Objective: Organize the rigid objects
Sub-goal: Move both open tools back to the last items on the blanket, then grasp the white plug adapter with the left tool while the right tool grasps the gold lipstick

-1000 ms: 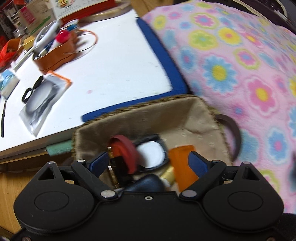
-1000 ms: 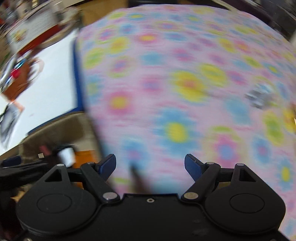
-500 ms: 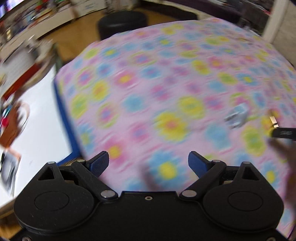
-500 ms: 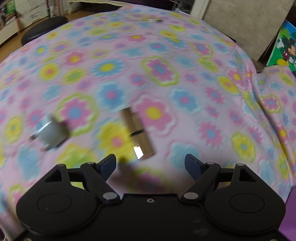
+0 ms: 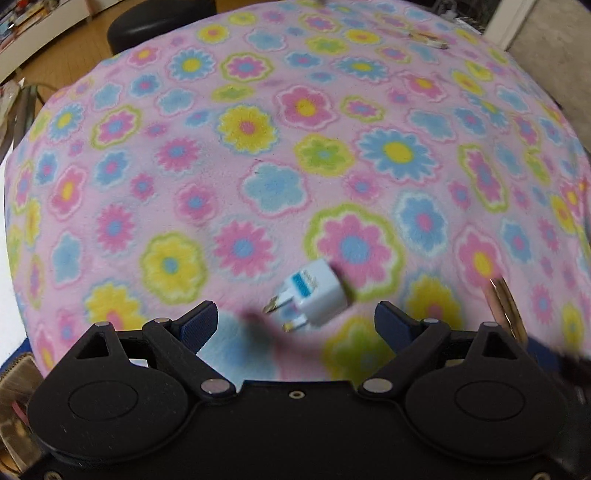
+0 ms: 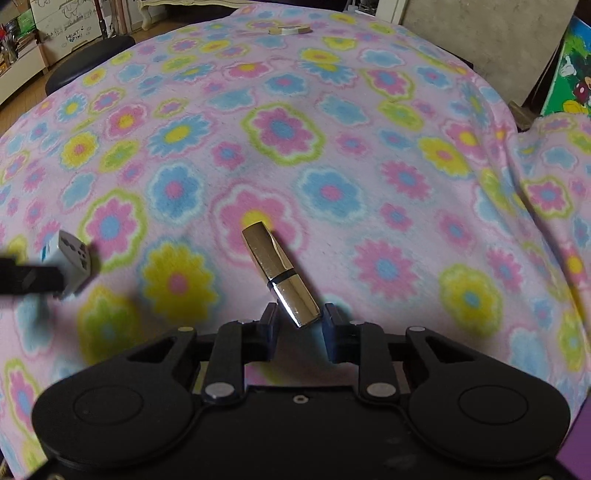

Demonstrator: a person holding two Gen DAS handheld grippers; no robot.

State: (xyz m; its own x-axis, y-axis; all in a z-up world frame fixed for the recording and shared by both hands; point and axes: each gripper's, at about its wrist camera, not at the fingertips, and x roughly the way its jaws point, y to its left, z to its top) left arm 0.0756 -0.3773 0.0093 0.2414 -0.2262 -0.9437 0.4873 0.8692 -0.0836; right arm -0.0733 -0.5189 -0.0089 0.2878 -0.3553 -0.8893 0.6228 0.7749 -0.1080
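A white plug adapter [image 5: 316, 295] with a blue label lies on the flowered blanket [image 5: 295, 147], between and just beyond the fingers of my open left gripper [image 5: 295, 323]. It also shows in the right wrist view [image 6: 72, 264]. A gold lipstick tube [image 6: 279, 273] lies on the blanket with its near end between the narrowed fingers of my right gripper [image 6: 298, 332]; small gaps remain on both sides. The tube also shows at the right in the left wrist view [image 5: 506, 306].
A flat round item [image 6: 290, 30] lies at the blanket's far edge. A black stool [image 6: 88, 59] stands beyond the blanket at left. A basket corner [image 5: 14, 373] shows at lower left. A cartoon poster [image 6: 576, 74] leans at right.
Both grippers swung from the basket and white desk over to the blanket. The left now straddles the adapter. The right closed partway around the lipstick's near end.
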